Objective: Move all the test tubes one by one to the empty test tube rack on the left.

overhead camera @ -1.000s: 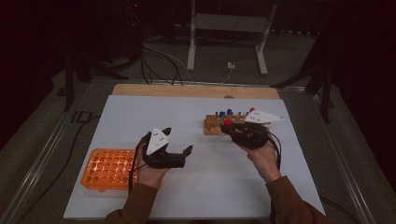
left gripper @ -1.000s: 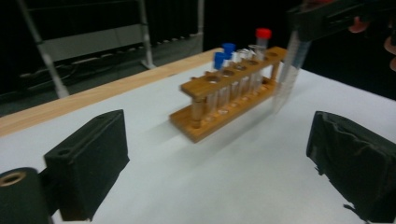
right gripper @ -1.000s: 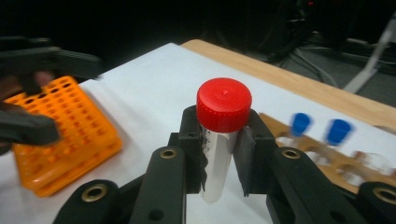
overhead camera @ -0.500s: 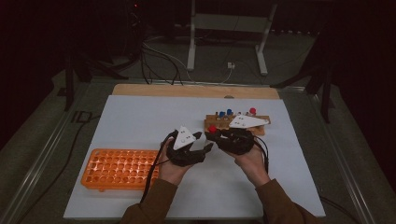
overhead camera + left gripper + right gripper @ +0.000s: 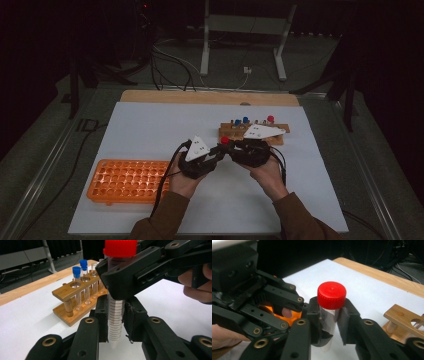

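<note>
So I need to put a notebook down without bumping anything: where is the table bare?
The white sheet is bare behind the orange rack, left of the wooden rack. Crowded middle: left gripper and right gripper meet on the red-capped tube.

I am working in what is looking like a lab: a wooden test-tube rack with blue-capped glass tubes is standing on the white-covered table, beside an orange plastic tube tray, dark cables trailing behind.
</note>
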A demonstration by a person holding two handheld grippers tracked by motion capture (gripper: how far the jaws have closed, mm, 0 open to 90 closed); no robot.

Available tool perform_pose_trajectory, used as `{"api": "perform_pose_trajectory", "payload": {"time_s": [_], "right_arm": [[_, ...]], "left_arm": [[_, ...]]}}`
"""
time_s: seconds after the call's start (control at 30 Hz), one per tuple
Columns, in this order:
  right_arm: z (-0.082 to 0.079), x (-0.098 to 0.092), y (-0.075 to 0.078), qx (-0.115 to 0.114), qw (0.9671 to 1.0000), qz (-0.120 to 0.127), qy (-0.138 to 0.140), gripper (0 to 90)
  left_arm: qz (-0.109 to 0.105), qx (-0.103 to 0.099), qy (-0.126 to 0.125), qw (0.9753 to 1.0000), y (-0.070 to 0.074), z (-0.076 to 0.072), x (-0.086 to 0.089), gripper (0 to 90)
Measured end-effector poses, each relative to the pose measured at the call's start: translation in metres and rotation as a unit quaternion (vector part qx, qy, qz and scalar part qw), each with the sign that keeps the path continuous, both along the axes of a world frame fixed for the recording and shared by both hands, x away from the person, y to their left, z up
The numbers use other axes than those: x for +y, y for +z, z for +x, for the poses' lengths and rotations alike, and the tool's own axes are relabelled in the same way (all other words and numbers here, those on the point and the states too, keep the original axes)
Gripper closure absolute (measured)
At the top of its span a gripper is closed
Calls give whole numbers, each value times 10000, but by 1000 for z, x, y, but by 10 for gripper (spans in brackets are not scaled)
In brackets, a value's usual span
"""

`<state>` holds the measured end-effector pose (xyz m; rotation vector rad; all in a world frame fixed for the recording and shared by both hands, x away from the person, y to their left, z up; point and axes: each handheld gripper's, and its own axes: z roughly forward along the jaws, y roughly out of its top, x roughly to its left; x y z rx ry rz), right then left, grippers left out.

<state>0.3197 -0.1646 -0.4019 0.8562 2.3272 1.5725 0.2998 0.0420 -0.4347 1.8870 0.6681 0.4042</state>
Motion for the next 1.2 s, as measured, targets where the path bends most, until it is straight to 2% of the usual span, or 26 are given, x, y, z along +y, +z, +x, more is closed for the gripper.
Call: {"api": "perform_pose_trajectory", "payload": {"time_s": [0.03,0.1,0.13,0.17,0.23,0.37,0.4,0.43,0.53,0.73,0.9,1.2], "right_arm": [[-2,-3,2,-88,9999,59,4,566],[-3,-7,4,-100,9999,135,-11,417],[-3,-7,4,-100,9999,135,-11,417],[-3,-12,5,-79,9997,187,-124,296],[-4,-19,4,-193,9991,209,-316,196],[-7,-32,0,-335,9977,126,-580,86],[-7,-32,0,-335,9977,126,-580,86],[-8,-37,-4,-373,9968,24,-713,28],[-10,-43,-8,-411,9959,-51,-808,11],[-15,-62,-21,-468,9917,-123,-1188,1],[-21,-80,-29,-445,9889,-70,-1419,1],[-34,-101,-36,-477,9857,-105,-1610,1]], "left_arm": [[2,-3,22,10000,0,0,1,755],[-31,12,72,10000,0,1,5,756],[-46,22,106,9999,0,2,8,756],[-82,27,139,9999,0,2,10,756],[-144,48,219,9996,0,2,19,756],[-184,59,307,9993,0,1,27,757],[-189,60,332,9993,0,1,31,757],[-209,62,359,9991,0,1,34,757],[-208,64,436,9988,0,-1,43,757],[-316,96,617,9976,-1,-5,64,756],[-291,137,794,9963,-5,-8,83,757],[-258,200,1103,9934,-16,-12,109,756]]}}
